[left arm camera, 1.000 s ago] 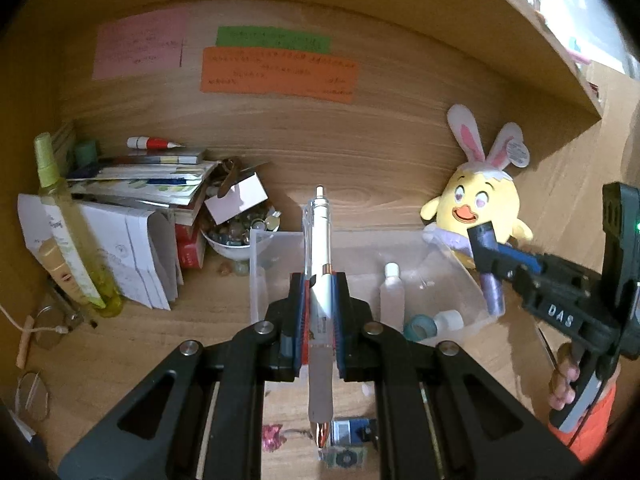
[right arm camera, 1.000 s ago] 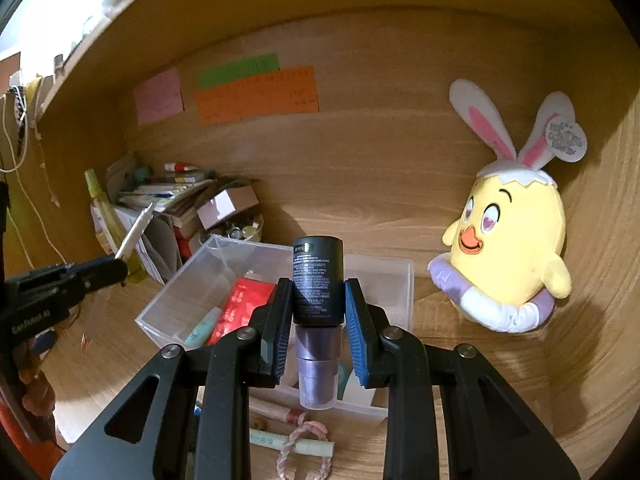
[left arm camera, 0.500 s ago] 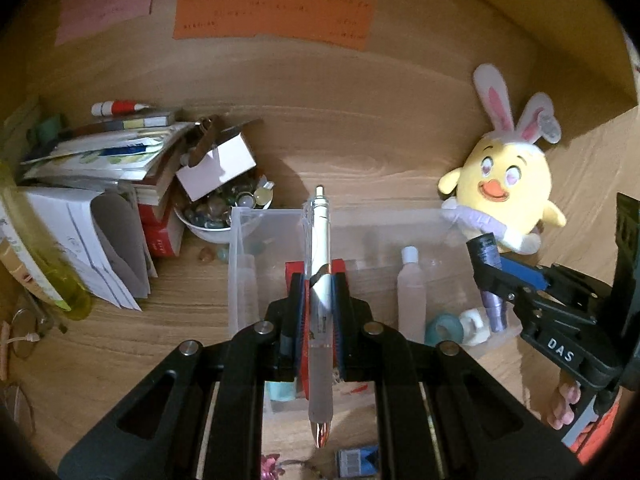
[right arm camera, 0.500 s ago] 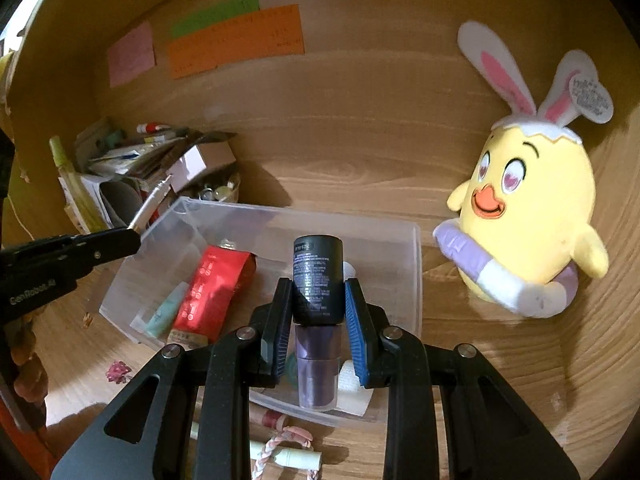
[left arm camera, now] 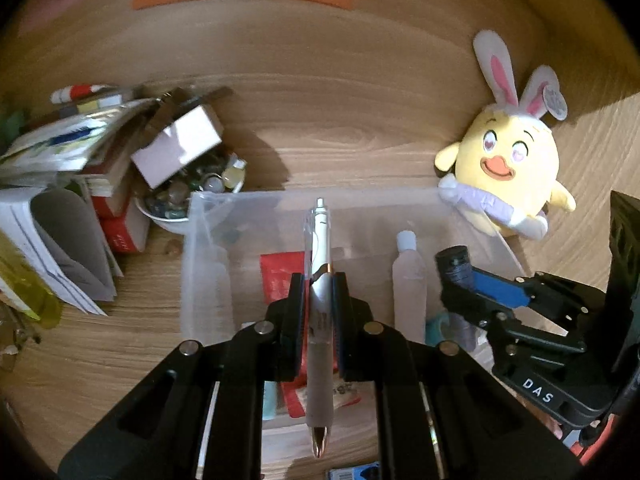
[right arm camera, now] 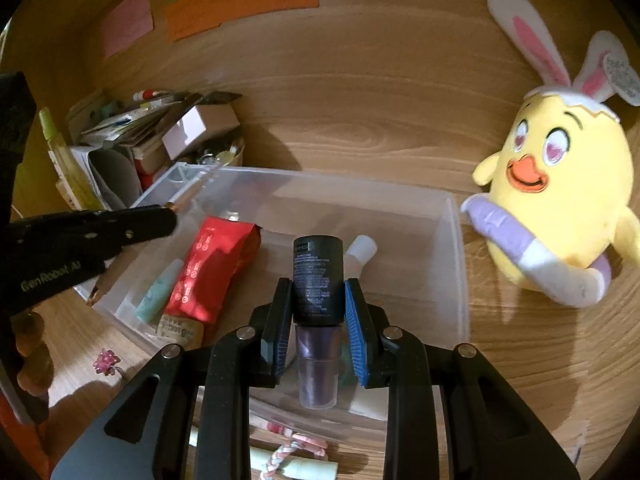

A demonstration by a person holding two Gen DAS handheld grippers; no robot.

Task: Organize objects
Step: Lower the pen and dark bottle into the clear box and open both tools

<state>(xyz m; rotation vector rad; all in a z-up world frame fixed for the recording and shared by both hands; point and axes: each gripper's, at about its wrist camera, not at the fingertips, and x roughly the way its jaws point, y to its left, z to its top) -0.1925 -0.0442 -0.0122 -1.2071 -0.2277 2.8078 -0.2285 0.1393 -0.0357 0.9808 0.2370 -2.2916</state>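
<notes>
The left gripper (left arm camera: 318, 292) is clenched on a white and silver click pen with a frosted grip (left arm camera: 319, 312), which runs lengthwise between the jaws at the centre of the left wrist view, its tip toward the lower edge. The right gripper (right arm camera: 318, 312) is clamped on a small dark purple bottle with a black cap (right arm camera: 318, 288), held cap-forward in the lower centre of the right wrist view. Both tools hang over the clear rectangular plastic bin (right arm camera: 456, 240) that fills the middle of each frame.

The bin already holds a red foil packet (right arm camera: 208, 272), a pale green tube (right arm camera: 158, 292) to the packet's left, and a frosted bottle with a white cap (left arm camera: 408, 280) toward its right side. That suggests the sorting is partly done, with the pen and the purple bottle about to be dropped in.

More seems left. A pink charm (right arm camera: 106, 360) lies on the wooden desk (right arm camera: 540, 360) at the lower left of the right wrist view, and a braided pink and white cord (right arm camera: 296, 446) with a pale tube lies below the bin's near wall. A yellow plush chick with rabbit ears (right arm camera: 560, 200) sits at the right, just beside the bin.
</notes>
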